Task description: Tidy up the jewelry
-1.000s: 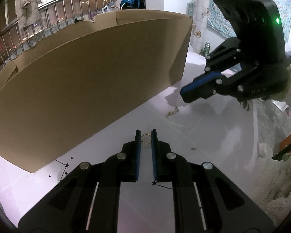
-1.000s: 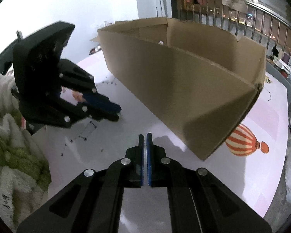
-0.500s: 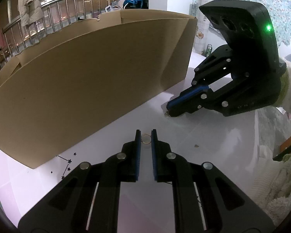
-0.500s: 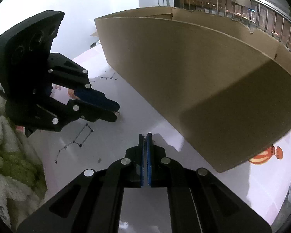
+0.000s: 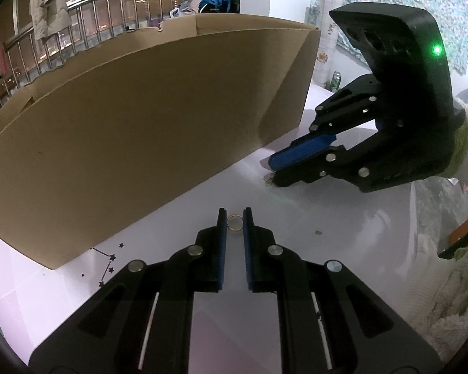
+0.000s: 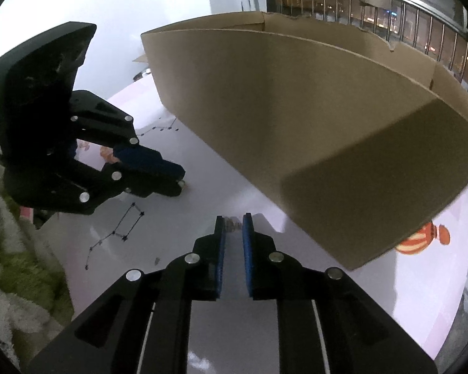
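A small gold ring [image 5: 235, 222] sits pinched between the blue pads of my left gripper [image 5: 234, 215], just above the white table [image 5: 296, 265]. In the right wrist view the left gripper [image 6: 181, 182] reaches in from the left beside the big cardboard box [image 6: 296, 109]. My right gripper [image 6: 234, 218] has its tips down at the table and its jaws are opening. A short piece of chain [image 6: 234, 222] lies between them, and the pads do not press on it. The left wrist view shows the right gripper [image 5: 273, 173] over the chain [image 5: 269, 181] near the corner of the box [image 5: 140, 124].
The tall open box stands along the table's far side, close to both grippers. Constellation prints [image 6: 121, 230] and a hot-air balloon print [image 6: 421, 240] mark the tabletop. A crumb [image 5: 317, 232] lies right of the ring. Fleecy sleeves [image 6: 12, 255] edge both views.
The right gripper came down and in towards the box corner, onto the chain, and its shut jaws have parted. The left gripper still holds the ring.
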The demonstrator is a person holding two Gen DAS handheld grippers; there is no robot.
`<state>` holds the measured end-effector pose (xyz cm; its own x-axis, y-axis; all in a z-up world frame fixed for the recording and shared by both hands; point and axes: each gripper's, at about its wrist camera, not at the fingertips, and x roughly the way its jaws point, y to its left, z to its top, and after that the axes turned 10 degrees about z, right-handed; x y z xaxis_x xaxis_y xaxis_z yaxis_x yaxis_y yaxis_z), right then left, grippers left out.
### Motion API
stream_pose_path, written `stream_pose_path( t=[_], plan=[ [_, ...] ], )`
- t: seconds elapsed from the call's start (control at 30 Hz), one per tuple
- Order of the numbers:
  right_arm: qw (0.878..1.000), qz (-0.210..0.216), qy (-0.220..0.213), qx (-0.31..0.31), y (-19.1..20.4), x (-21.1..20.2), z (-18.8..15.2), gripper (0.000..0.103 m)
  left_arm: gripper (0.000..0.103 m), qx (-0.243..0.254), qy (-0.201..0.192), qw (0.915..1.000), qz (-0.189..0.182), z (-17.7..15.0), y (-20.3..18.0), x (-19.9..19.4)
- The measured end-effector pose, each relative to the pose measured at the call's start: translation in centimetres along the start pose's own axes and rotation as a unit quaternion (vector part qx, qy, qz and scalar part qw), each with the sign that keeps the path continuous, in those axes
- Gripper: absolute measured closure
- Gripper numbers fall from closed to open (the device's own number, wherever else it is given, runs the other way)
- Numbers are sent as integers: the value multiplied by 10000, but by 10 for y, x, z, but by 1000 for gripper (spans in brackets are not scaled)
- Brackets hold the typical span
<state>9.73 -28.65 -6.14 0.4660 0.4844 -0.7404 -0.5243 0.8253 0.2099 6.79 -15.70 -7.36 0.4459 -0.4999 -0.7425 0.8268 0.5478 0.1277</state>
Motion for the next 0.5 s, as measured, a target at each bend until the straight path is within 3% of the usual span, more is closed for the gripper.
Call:
stream_pose_path(
  t=[0.33, 0.5],
  plan=[
    [9997, -38, 27, -238, 8, 4, 4, 97, 94, 2, 10, 10000, -14, 2, -2, 2],
    [9999, 129, -19, -52, 3, -2, 1, 99, 94, -16, -6, 10000, -8, 2, -1, 1]
  ],
)
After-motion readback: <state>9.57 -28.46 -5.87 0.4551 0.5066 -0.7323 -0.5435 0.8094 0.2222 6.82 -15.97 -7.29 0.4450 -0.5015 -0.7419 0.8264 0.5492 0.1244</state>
